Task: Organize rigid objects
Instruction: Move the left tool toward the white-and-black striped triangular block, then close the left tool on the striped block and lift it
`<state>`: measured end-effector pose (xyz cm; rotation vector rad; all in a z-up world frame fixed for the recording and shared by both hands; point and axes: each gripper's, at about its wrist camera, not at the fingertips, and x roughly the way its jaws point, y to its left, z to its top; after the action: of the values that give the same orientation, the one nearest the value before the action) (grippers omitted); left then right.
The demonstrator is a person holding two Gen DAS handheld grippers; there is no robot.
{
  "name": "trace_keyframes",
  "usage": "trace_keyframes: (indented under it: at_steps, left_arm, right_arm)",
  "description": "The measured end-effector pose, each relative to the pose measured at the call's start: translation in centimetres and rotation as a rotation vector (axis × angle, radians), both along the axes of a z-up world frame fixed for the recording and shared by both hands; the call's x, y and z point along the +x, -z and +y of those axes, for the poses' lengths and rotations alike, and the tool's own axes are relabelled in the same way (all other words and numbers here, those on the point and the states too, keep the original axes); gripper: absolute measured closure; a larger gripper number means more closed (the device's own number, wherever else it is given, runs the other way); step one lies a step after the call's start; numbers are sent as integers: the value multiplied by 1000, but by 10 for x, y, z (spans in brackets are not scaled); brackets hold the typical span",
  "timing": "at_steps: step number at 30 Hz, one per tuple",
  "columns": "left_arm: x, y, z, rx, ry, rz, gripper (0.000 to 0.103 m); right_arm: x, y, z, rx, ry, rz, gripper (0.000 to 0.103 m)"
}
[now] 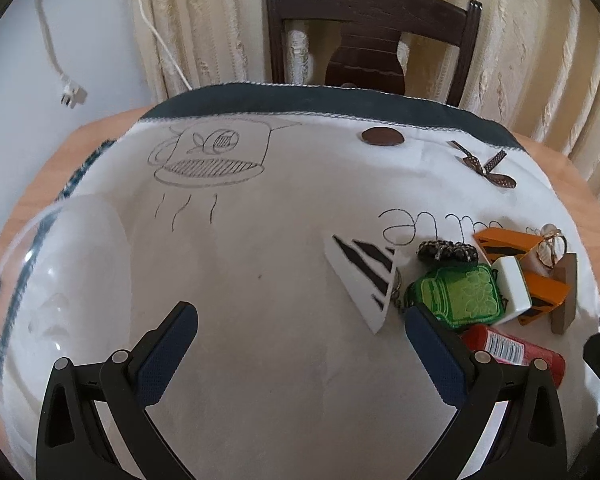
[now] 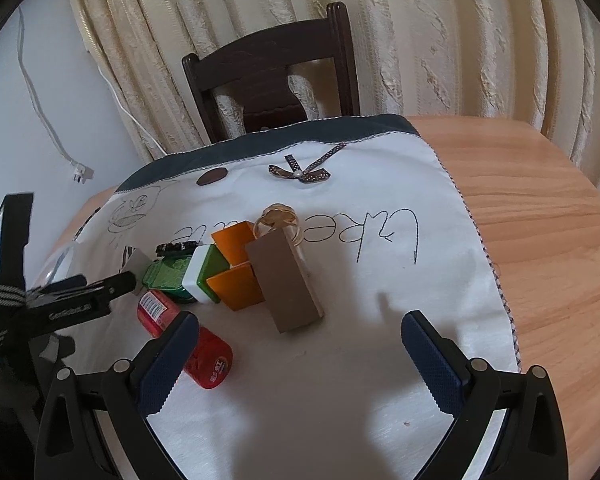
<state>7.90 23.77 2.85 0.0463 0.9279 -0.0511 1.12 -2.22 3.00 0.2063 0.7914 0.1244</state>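
1. While both grippers hang over the white cloth (image 2: 380, 200), the pile of small hard things sits between them, to the right of the left gripper (image 1: 300, 340) and to the left of the right gripper (image 2: 300, 344).
2. Both grippers are spread wide and hold nothing.
3. The red tube (image 2: 186, 338) is the closest thing to the right gripper. It lies flat, and the gripper's left finger (image 2: 168, 364) covers part of it.
4. I think the tube's long side runs from far-left to near-right, slanted across the right gripper's gap, so the gripper would need to shift left and turn a bit to pinch it across its thin side.
5. From the left wrist view, the same red tube (image 1: 512, 350) lies just past that gripper's right finger (image 1: 436, 356).
6. A clear bowl (image 1: 60, 280) sits on the far left, next to the left gripper, well apart from the pile. I guess things go in there.
7. The brown block (image 2: 288, 280) leans on the orange pieces (image 2: 236, 284).
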Motion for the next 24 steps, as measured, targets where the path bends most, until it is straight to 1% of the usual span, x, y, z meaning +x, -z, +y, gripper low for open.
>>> trace_keyframes:
  at_steps: [3, 6, 7, 8, 9, 11, 13, 15, 17, 19, 24]
  left_arm:
    - [9, 1, -4, 23, -11, -1, 0]
    - [19, 2, -7, 17, -16, 7, 0]
    - [21, 2, -9, 19, -12, 7, 3]
    - [23, 2, -11, 20, -8, 8, 10]
    - [26, 3, -13, 10, 2, 16, 14]
    - [31, 6, -14, -22, 18, 38, 32]
    - [35, 9, -15, -57, 30, 55, 42]
    - [35, 9, -16, -74, 34, 54, 46]
    - [34, 9, -15, -97, 46, 46, 58]
    - [33, 8, -14, -121, 51, 41, 62]
    - [27, 5, -9, -169, 51, 22, 63]
  right_arm:
    - [-1, 0, 1, -1, -3, -3, 0]
    - [-3, -1, 2, -4, -8, -9, 0]
    - [-3, -1, 3, -6, -10, -10, 0]
    - [-3, -1, 4, -9, -13, -11, 0]
    - [-3, -1, 5, -11, -15, -12, 0]
    - [-4, -1, 8, -19, -21, -13, 0]
    - [-4, 0, 10, -25, -28, -14, 0]
    - [-6, 0, 12, -32, -35, -14, 0]
    - [-6, 1, 14, -38, -42, -14, 0]
    - [-6, 1, 14, -42, -47, -13, 0]
    - [-6, 3, 14, -43, -46, -6, 0]
